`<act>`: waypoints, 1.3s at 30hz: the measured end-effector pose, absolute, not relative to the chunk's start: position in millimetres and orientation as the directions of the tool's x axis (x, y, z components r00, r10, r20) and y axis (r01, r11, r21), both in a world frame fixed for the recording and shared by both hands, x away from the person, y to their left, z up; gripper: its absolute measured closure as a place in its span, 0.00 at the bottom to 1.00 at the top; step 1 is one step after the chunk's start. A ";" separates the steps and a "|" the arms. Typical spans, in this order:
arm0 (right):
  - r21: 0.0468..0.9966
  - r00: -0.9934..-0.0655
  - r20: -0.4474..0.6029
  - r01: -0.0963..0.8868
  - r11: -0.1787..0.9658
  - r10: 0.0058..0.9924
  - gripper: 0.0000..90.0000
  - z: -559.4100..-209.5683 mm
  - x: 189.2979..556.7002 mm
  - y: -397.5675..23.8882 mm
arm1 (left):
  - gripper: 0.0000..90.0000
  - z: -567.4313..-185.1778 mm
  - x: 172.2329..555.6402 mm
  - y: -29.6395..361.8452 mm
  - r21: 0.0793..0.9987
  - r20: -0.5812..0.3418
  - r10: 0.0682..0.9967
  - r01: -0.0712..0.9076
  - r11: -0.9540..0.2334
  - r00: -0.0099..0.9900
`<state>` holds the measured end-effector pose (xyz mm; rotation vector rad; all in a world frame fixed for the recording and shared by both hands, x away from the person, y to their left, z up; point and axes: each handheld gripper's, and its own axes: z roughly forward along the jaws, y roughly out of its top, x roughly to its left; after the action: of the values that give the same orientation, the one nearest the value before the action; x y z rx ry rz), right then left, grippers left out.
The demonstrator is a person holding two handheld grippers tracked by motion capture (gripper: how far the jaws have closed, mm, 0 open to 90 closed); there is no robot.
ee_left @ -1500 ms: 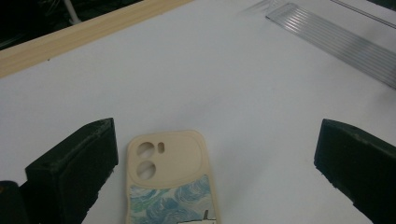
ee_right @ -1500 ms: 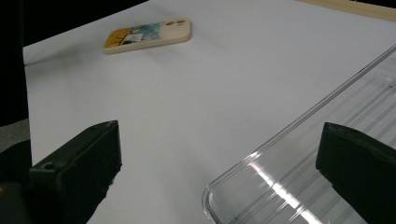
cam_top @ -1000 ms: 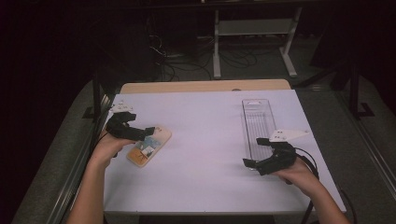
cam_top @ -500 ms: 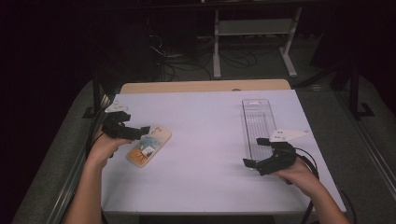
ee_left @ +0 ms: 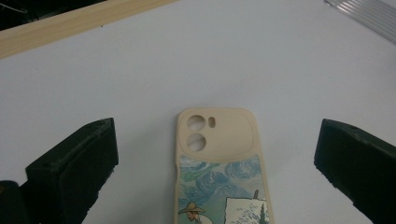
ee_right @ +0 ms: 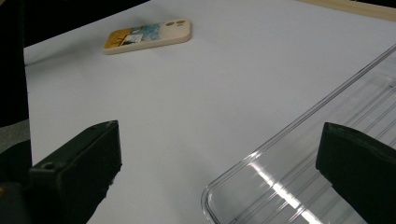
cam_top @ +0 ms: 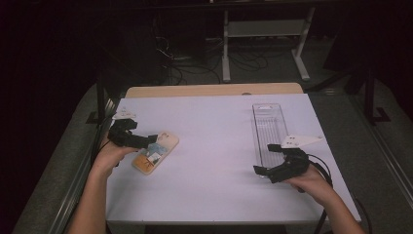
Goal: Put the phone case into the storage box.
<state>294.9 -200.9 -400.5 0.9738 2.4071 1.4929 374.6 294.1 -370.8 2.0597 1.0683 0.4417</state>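
While both claws gape, the left claw (cam_top: 155, 140) has backed slightly off the phone case (cam_top: 157, 152).

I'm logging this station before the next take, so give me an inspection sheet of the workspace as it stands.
Surface: white table top, flat, wooden edge at the far side.
Job's things: phone case lying flat, printed back up; clear tray empty, lengthwise at the right.
Clutter: nothing seen.
Grippers: left gripper open, jaws either side of the phone case, not touching it; right gripper open over the tray's near corner.
Cables: one trails from the right gripper; more on the floor beyond the table.
Surroundings: dark room, metal stand behind.
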 end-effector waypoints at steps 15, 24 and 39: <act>0.845 -0.780 0.202 0.445 0.297 0.593 0.00 -400.6 294.8 -200.9 | 0.00 -387.3 369.4 292.0 0.731 -0.071 0.806 0.581 -0.359 0.587; 0.845 -0.781 0.201 0.444 0.299 0.591 0.00 -400.6 294.6 -201.0 | 0.00 -396.7 367.0 291.7 0.715 -0.067 0.802 0.589 -0.376 0.593; 0.845 -0.782 0.199 0.442 0.301 0.591 0.00 -400.6 294.4 -200.8 | 0.00 -409.2 366.1 288.1 0.691 -0.049 0.795 0.596 -0.409 0.604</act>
<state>294.4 -200.8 -400.6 0.9652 2.4091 1.4888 366.1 288.1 -409.2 2.1476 1.0924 0.3771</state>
